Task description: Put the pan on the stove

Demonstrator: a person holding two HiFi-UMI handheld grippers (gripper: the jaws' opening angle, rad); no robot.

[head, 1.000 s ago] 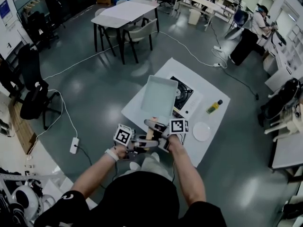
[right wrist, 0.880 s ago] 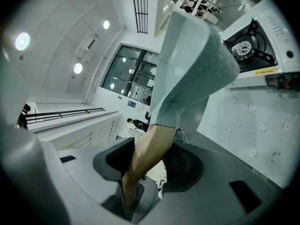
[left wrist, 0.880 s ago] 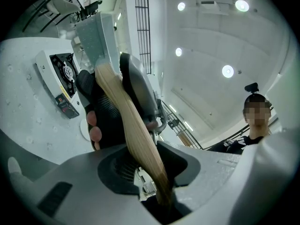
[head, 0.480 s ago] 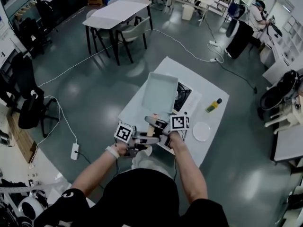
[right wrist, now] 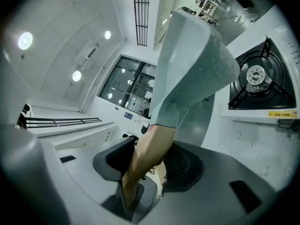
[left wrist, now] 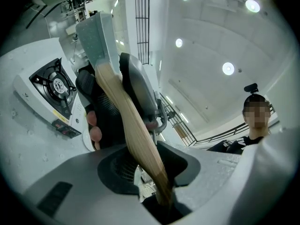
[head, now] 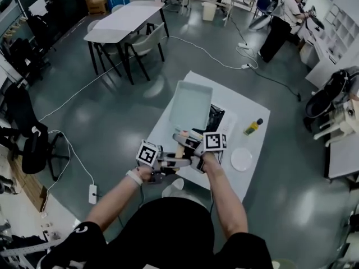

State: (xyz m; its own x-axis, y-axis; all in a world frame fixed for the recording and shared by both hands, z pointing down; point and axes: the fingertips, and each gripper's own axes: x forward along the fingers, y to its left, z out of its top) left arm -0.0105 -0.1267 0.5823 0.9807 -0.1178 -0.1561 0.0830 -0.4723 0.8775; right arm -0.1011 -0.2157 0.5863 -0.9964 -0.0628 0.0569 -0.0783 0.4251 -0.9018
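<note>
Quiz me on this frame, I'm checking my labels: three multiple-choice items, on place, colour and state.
1. Where does the bottle stand? A on the table, right of the stove; B on the floor; C on a chair.
2. What colour is the pan's handle? A red; B tan wood; C blue.
3. How is the pan held? A by one gripper; B by none; C by both, on its handle.
A: the head view shows it there. B: both gripper views show wood. C: left gripper and right gripper each clamp the handle.
</note>
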